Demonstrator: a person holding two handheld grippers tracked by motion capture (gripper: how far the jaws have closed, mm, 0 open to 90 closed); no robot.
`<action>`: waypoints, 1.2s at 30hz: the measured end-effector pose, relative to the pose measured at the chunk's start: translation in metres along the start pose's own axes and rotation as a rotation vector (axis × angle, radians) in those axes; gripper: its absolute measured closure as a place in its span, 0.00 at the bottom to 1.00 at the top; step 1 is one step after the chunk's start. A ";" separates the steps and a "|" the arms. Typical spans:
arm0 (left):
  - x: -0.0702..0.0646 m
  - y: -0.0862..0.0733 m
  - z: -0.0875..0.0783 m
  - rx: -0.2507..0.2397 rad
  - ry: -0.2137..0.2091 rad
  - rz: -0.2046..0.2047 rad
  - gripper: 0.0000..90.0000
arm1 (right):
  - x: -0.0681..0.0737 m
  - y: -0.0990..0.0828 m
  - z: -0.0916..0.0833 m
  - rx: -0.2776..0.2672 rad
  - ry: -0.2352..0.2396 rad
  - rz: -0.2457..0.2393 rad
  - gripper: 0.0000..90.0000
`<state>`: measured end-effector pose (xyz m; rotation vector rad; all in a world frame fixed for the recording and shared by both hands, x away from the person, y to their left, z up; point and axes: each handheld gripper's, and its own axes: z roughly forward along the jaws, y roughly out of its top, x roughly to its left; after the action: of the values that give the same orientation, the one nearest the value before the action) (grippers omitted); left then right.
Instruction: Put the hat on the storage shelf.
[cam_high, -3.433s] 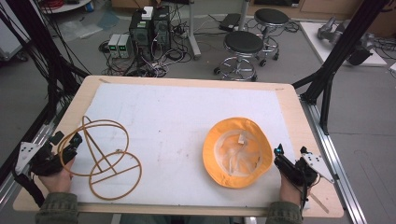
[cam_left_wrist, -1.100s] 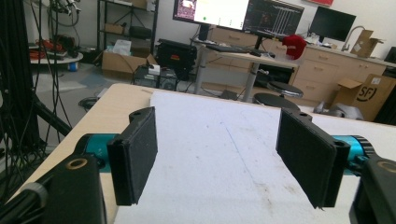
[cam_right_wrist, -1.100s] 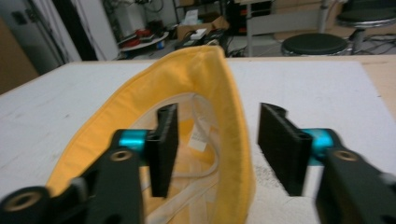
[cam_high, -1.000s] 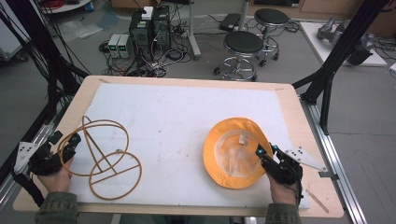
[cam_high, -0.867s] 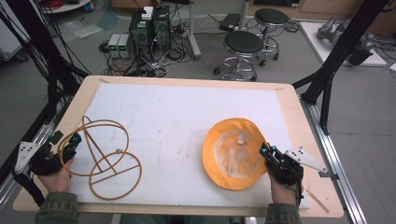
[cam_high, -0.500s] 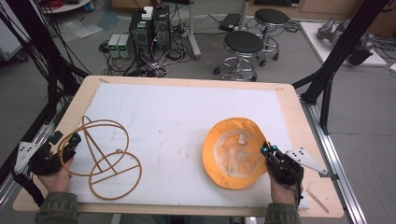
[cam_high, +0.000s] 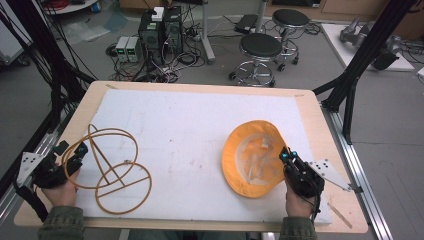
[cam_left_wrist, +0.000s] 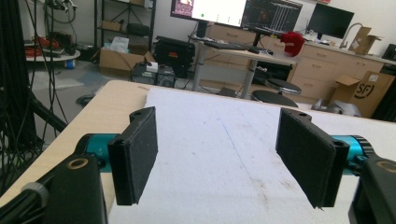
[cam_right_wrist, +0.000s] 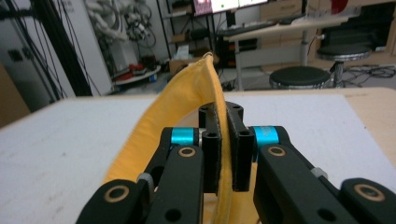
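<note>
Right gripper (cam_high: 286, 156) pinches the yellow hat's (cam_high: 252, 157) brim; left gripper (cam_high: 70, 154) gapes empty.
The hat lies upturned at the near right of the white mat (cam_high: 200, 130); a wire stand (cam_high: 112, 167) sits near left, just beside the left jaws; stools (cam_high: 260, 47) stand beyond the far edge; a distant cardboard box (cam_left_wrist: 366, 91) reads "SF".

A wooden tabletop (cam_high: 320, 125) covered by a white mat (cam_high: 200, 130) stands on a grey floor (cam_high: 390, 130), with two black round stools (cam_high: 261, 47), computer towers (cam_high: 160, 27) and tangled cables (cam_high: 175, 62) behind it.
</note>
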<state>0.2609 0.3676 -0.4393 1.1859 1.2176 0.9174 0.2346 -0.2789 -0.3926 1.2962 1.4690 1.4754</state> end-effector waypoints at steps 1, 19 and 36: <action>-0.001 0.000 0.000 -0.001 -0.002 -0.001 0.33 | 0.001 0.001 -0.001 -0.022 -0.007 0.003 0.95; -0.003 -0.002 -0.002 -0.004 0.005 -0.001 0.34 | 0.012 0.036 -0.003 -0.294 -0.026 -0.095 0.95; -0.004 -0.002 -0.005 -0.011 -0.004 -0.014 0.34 | 0.036 0.075 0.010 -0.370 -0.011 -0.084 0.95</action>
<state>0.2550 0.3638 -0.4400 1.1693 1.2146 0.9097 0.2471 -0.2524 -0.3145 1.0035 1.1582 1.5903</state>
